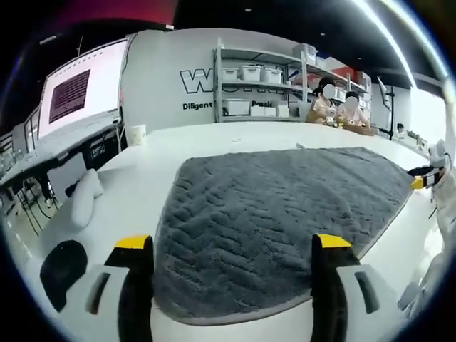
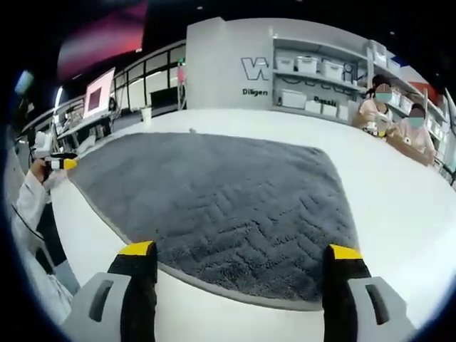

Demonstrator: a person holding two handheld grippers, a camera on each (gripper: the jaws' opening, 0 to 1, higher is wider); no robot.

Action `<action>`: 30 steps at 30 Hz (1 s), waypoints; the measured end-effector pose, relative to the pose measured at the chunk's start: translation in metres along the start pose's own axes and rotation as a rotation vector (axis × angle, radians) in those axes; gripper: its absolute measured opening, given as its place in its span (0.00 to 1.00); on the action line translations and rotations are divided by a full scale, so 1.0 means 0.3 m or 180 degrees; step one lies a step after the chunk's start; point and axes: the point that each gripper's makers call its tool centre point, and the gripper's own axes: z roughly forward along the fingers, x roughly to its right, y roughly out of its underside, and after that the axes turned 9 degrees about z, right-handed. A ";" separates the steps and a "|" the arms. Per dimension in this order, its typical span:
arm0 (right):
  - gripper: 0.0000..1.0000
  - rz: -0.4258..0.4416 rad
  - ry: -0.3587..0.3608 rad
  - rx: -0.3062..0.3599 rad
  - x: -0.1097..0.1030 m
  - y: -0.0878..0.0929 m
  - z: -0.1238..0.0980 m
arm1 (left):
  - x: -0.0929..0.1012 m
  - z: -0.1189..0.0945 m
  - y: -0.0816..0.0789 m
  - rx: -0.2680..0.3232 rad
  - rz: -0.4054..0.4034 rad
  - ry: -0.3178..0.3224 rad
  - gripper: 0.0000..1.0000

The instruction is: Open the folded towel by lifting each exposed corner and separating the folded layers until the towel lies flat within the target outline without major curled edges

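Observation:
A grey towel (image 1: 278, 214) with a raised zigzag weave lies spread on the white table (image 1: 214, 139); it also fills the middle of the right gripper view (image 2: 221, 206). My left gripper (image 1: 232, 249) stands open over the towel's near edge, nothing between its yellow-tipped jaws. My right gripper (image 2: 242, 256) is open too, hovering above another edge of the towel. The right gripper (image 1: 424, 178) appears at the far right of the left gripper view, by the towel's corner. The left gripper (image 2: 60, 164) shows at the left of the right gripper view, with a white sleeve (image 2: 25, 203) behind it.
A white cloth bundle (image 1: 84, 199) and a black round object (image 1: 63, 265) lie on the table's left side. A white cup (image 1: 135, 134) stands at the far edge. Two people (image 1: 335, 107) sit at the back right near shelves (image 1: 256, 89) of white bins.

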 end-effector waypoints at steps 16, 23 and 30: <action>0.96 -0.0026 0.0032 0.0035 0.004 -0.013 -0.037 | -0.138 0.151 -0.219 0.0235 0.0248 -0.0047 0.63; 0.96 -0.0027 0.0048 0.0076 0.005 -0.024 -0.056 | -0.182 0.231 -0.297 0.0222 0.0358 -0.0093 0.59; 0.96 -0.0035 0.0069 0.0042 0.006 -0.016 -0.063 | -0.208 0.304 -0.364 0.0132 0.0545 -0.0107 0.56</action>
